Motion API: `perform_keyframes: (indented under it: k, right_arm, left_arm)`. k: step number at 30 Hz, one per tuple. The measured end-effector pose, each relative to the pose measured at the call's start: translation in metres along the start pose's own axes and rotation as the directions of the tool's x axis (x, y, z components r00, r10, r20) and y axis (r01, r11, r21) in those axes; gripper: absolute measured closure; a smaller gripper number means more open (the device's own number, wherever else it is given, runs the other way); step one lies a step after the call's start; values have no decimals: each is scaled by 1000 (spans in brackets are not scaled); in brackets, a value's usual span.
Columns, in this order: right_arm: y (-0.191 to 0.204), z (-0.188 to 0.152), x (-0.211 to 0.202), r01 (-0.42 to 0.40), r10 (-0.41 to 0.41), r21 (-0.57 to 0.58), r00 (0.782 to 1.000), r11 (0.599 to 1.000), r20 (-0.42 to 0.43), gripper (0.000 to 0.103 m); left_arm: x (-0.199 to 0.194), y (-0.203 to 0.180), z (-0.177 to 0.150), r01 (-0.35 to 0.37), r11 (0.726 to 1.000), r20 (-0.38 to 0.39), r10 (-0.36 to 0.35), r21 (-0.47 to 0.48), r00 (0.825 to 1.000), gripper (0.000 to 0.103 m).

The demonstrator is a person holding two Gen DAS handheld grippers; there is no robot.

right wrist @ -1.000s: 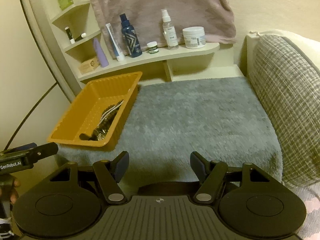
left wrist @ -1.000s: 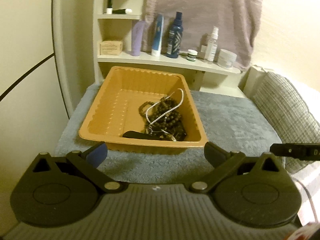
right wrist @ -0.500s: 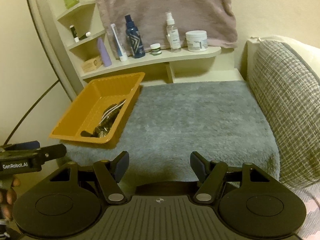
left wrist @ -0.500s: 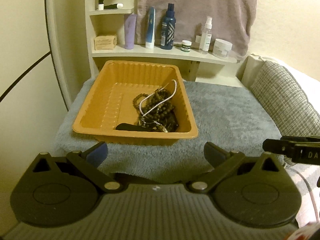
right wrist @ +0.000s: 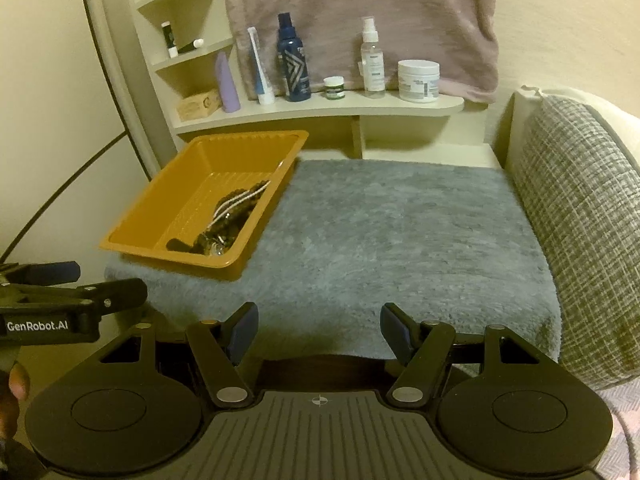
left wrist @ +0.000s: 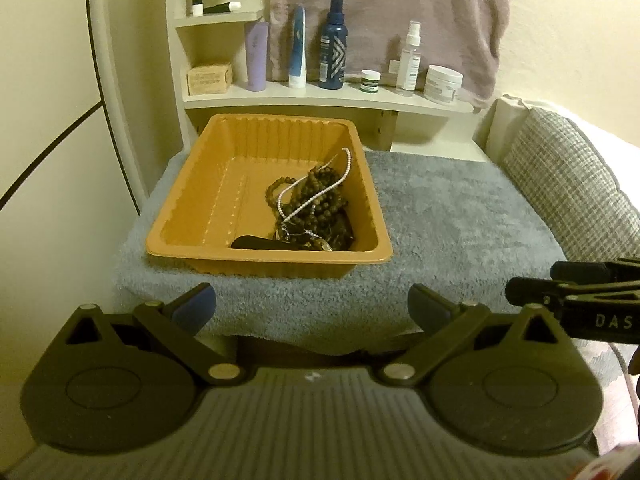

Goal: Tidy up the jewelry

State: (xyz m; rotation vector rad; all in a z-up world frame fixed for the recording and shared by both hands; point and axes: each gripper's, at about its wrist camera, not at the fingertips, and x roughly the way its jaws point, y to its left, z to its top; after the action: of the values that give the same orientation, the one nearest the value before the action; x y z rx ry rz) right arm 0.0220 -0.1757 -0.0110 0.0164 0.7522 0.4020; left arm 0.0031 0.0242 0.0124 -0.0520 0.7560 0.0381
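An orange plastic tray [left wrist: 200,208] [right wrist: 144,216] sits on the left part of a grey fluffy mat [left wrist: 452,216] [right wrist: 400,232]. In its near right corner lies a tangle of jewelry [left wrist: 316,208] [right wrist: 232,216]: dark bead strands, a white pearl-like string and a dark flat piece. My left gripper [left wrist: 312,308] hangs open in front of the mat's near edge, short of the tray, with nothing between its fingers. My right gripper [right wrist: 318,330] is open too, over the mat's near edge and to the right of the tray, holding nothing.
Behind the tray a cream shelf [left wrist: 320,100] carries bottles, tubes, jars and a small box, with a mauve towel [left wrist: 392,12] hanging above. A checked grey cushion [right wrist: 580,220] borders the mat on the right. A curved white frame [left wrist: 116,120] stands at the left.
Both views have drawn back a little from the tray and mat, and the right wrist view has rolled level. Each gripper shows more of the other at its frame edge. Both stay open.
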Motion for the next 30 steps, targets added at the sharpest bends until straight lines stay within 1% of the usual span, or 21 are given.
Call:
perform_keyframes:
  k: [5,16,30]
  right_arm:
    - [3,0,1,-2,2,-9,1000,1000,-9,35]
    - [1,-1,1,-7,7,0,1000,1000,-7,35]
    - [1,-3,1,-6,6,16,1000,1000,-4,35]
  left_arm:
    - [-3,-5,-1,-9,1000,15,8,25,1000,1]
    - [0,-11,-2,-14,999,4,14,47,1000,1]
    - [-1,-13,-2,-14,999,2,14,52,1000,1]
